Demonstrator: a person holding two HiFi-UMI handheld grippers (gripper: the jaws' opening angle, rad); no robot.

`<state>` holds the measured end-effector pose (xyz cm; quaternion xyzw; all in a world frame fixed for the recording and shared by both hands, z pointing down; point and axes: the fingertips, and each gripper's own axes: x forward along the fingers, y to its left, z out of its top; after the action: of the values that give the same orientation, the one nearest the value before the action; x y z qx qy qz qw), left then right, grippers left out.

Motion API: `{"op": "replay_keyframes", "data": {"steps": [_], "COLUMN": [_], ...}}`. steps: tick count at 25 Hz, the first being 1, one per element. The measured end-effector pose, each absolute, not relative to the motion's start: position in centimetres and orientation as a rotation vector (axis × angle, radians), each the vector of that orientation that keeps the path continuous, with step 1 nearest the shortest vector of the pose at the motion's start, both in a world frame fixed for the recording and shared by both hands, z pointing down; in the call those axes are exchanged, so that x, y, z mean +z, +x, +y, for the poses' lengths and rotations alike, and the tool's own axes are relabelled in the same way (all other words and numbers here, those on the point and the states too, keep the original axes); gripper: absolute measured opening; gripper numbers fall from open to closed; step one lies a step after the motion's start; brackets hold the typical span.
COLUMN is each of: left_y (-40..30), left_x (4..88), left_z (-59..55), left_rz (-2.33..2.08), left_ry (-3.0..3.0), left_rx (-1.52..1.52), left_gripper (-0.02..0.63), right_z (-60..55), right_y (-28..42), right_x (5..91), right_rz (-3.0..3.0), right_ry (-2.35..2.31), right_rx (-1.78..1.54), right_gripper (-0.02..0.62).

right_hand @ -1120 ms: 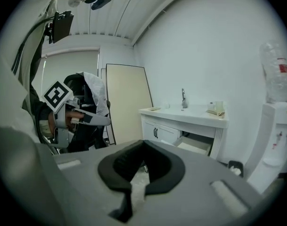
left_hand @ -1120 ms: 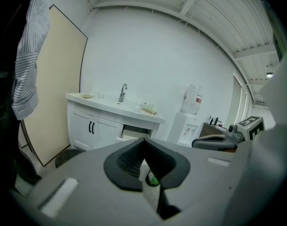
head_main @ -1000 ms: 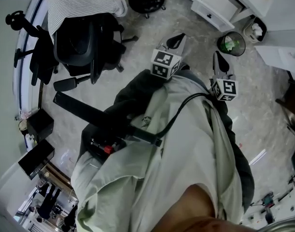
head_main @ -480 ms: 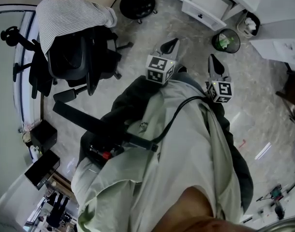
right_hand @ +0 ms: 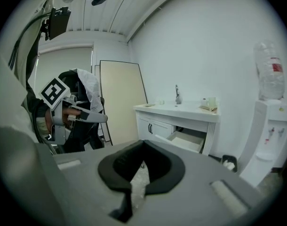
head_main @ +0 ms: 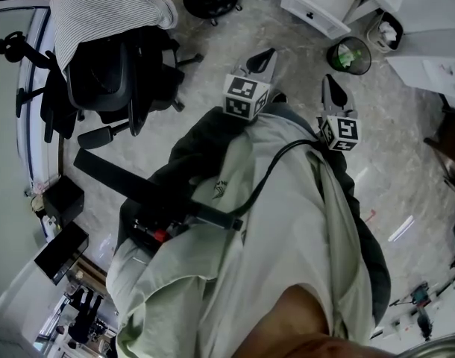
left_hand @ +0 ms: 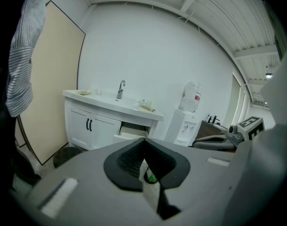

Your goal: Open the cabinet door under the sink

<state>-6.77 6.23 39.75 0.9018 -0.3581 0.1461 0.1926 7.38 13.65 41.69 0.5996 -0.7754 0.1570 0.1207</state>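
Note:
The white sink cabinet (left_hand: 94,126) stands against the far wall, its two doors closed, with black handles (left_hand: 89,124) side by side. A faucet (left_hand: 120,88) rises from the countertop. Right of the doors a drawer (left_hand: 130,133) is pulled open. The cabinet (right_hand: 155,126) and open drawer (right_hand: 183,140) also show in the right gripper view. My left gripper (left_hand: 144,141) is shut and empty, well short of the cabinet. My right gripper (right_hand: 143,143) is shut and empty too. In the head view the left gripper (head_main: 266,57) and right gripper (head_main: 330,85) point toward the open drawer (head_main: 317,6).
A black office chair (head_main: 112,69) draped with a striped cloth (head_main: 101,10) stands to the left. A bin (head_main: 350,54) with green contents sits on the floor near the cabinet. A water dispenser (left_hand: 186,121) stands right of the sink. A beige panel (left_hand: 49,84) leans against the left wall.
The head view has drifted slightly, so the chair and the bin sit a little higher in the picture. Both grippers keep about the same place and stay shut.

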Motion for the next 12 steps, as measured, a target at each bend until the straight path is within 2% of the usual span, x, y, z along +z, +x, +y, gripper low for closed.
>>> {"op": "replay_keyframes", "data": {"steps": [12], "left_y": [-7.45], "left_x": [39.90], "left_z": [5.77], "left_rz": [-1.036], "left_ry": [2.519], "left_rx": [0.416], "left_gripper": [0.008], "right_z": [12.97], "right_y": [6.87], "right_x": [41.84], "right_rz": [-2.287], "right_ry": [1.726], "right_rx": [0.451], "right_gripper": [0.002]}}
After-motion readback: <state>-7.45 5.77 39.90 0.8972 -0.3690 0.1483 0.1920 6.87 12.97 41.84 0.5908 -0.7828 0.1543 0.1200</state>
